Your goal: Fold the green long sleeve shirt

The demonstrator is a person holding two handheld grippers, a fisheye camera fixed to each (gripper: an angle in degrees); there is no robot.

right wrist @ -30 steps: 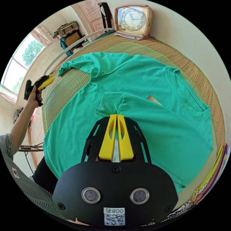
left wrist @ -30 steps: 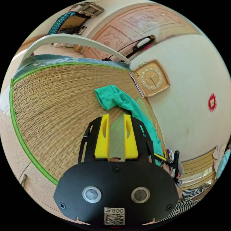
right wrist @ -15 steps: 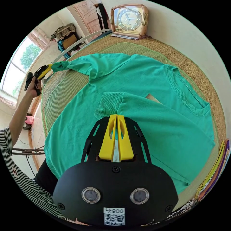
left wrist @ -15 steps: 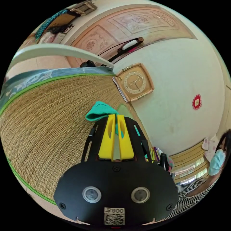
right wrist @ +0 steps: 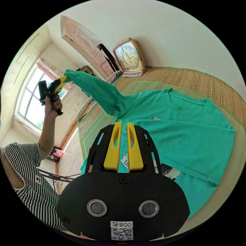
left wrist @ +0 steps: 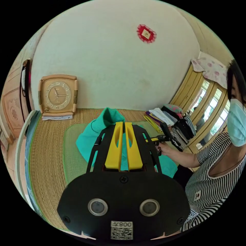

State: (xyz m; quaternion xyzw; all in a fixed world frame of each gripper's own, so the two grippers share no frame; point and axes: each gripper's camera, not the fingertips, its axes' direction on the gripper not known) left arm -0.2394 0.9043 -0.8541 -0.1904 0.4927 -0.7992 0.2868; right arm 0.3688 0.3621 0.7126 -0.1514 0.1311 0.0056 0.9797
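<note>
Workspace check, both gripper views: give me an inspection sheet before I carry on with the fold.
Surface: woven straw mat with a thin green mat laid on it.
Job's things: green long sleeve shirt lies flat; one sleeve folded across the body, the other sleeve lifted in the air.
Clutter: stack of folded clothes at the mat's edge.
Grippers: left hand-held gripper shut on the raised sleeve's cuff; right hand-held gripper over the shirt, jaws slightly apart, grip not clear.
Cables: nothing seen.
Surroundings: square tan wall clock leaning on the pale wall; red wall ornament; windows; carved wooden door.
</note>
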